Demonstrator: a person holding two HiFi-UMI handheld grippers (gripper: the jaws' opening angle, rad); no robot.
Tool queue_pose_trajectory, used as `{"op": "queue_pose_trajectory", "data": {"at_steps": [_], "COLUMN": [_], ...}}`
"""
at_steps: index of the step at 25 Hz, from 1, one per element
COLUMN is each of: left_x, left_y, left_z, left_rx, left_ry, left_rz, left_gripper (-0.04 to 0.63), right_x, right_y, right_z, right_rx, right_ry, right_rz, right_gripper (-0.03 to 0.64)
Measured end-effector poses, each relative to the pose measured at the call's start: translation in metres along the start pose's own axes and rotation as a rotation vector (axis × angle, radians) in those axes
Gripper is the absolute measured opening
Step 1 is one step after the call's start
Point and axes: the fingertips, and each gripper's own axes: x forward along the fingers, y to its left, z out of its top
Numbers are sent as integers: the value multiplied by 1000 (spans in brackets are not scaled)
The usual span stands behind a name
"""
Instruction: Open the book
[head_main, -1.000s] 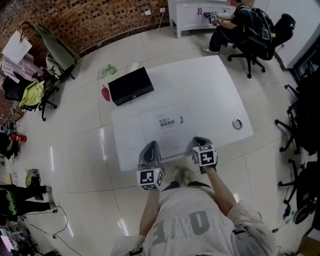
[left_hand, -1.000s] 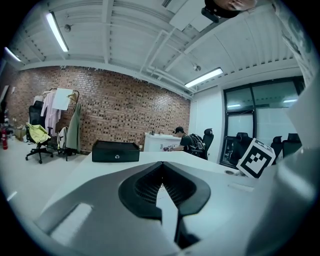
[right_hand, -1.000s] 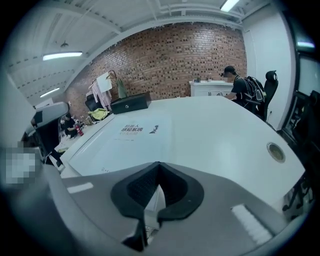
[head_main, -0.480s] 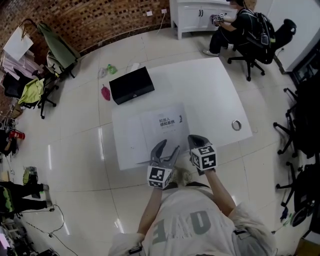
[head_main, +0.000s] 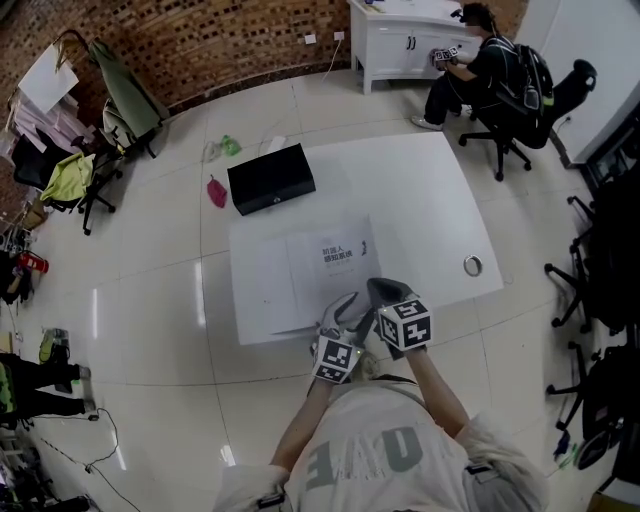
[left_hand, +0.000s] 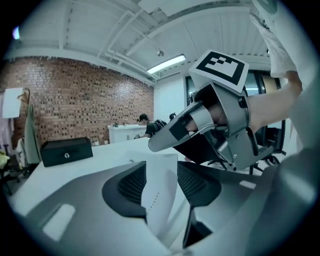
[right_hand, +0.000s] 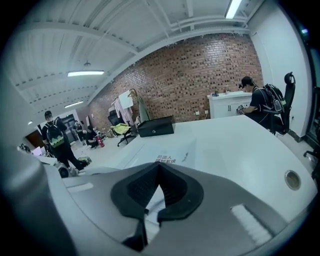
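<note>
White book centre frame on table. Right gripper pinched shut on lifted cover. Left gripper jaws apart round cover, just been closing, not yet pressing. Best clamp edge squarely, then swing slowly.

The left hand-held gripper's jaws, just easing inward, stood apart around an upright white page. The right hand-held gripper's closed tip met the page's top edge, above the table.
</note>
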Motion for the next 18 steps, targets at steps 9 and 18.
{"op": "queue_pose_trajectory", "data": {"at_steps": [9, 18], "left_x": [-3, -11], "left_y": [22, 38], "left_z": [11, -2], "left_rx": [21, -52], "left_ry": [-42, -25], "left_rz": [122, 180], "left_gripper": [15, 15], "right_x": [-2, 26], "right_y": [-7, -77], "right_z": [6, -85], "right_rx": [-19, 85], "right_ry": [-26, 177], "right_rz": [-14, -157], "right_gripper": [2, 173]}}
